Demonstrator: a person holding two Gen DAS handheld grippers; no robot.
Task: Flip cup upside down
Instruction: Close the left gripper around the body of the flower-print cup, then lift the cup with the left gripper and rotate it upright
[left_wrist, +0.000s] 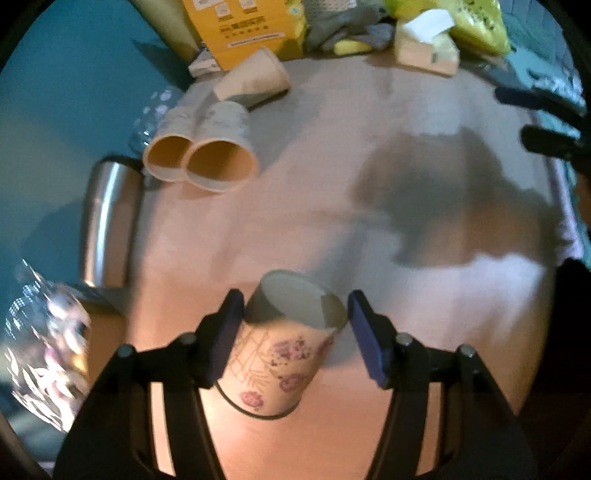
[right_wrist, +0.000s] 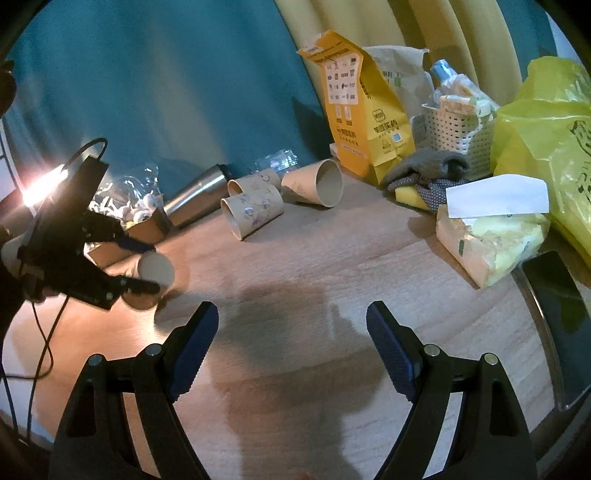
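Observation:
A paper cup with pink flowers (left_wrist: 280, 354) stands upside down on the wooden table, flat base up, rim on the wood. My left gripper (left_wrist: 295, 317) is open around its upper part; the left pad touches or nearly touches the cup, the right pad stands apart. The same cup (right_wrist: 153, 275) shows in the right wrist view at the left, between the left gripper's fingers (right_wrist: 140, 284). My right gripper (right_wrist: 291, 339) is open and empty above bare table.
Three paper cups lie on their sides at the back (left_wrist: 207, 155) (left_wrist: 255, 79) (right_wrist: 255, 210). A steel tumbler (left_wrist: 107, 225) lies at the left edge. A yellow bag (right_wrist: 358, 107), tissue pack (right_wrist: 487, 240), white basket (right_wrist: 454, 136), grey cloth and a phone (right_wrist: 561, 321) crowd the back and right.

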